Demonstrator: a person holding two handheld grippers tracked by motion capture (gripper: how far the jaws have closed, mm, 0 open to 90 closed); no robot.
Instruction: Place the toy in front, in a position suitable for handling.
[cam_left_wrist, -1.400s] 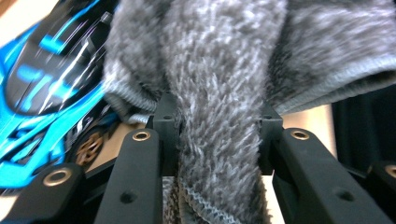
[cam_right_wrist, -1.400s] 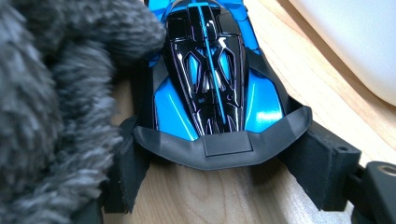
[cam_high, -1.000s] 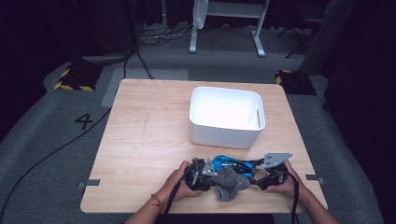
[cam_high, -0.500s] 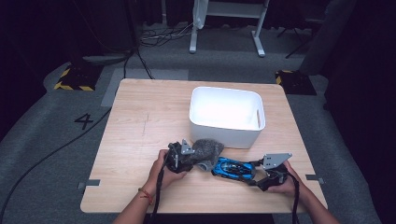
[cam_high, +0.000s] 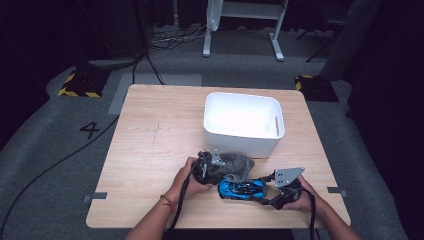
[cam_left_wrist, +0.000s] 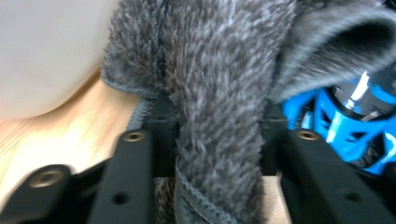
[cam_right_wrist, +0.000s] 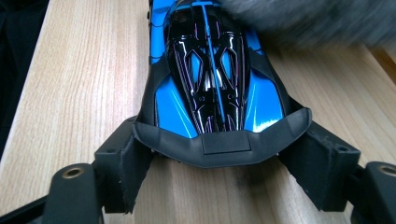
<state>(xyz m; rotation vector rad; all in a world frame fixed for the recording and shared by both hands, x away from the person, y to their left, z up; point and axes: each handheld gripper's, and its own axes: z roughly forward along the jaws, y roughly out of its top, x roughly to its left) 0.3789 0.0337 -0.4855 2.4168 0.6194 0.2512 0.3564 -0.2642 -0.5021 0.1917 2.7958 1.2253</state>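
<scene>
High view: the right gripper (cam_high: 270, 191) is clamped on the tail end of the blue toy car (cam_high: 242, 188), pinning it flat on the table (cam_high: 150, 135), seemingly so it stays put for wiping. The left gripper (cam_high: 212, 167) pinches a fold of grey fuzzy cloth (cam_high: 234, 164), which lies bunched just in front of the white bin (cam_high: 243, 122) and touches the car. Compared with a second ago, the cloth has come off the car toward the bin, the left jaws having just been closing on it, while the car keeps its place.
</scene>
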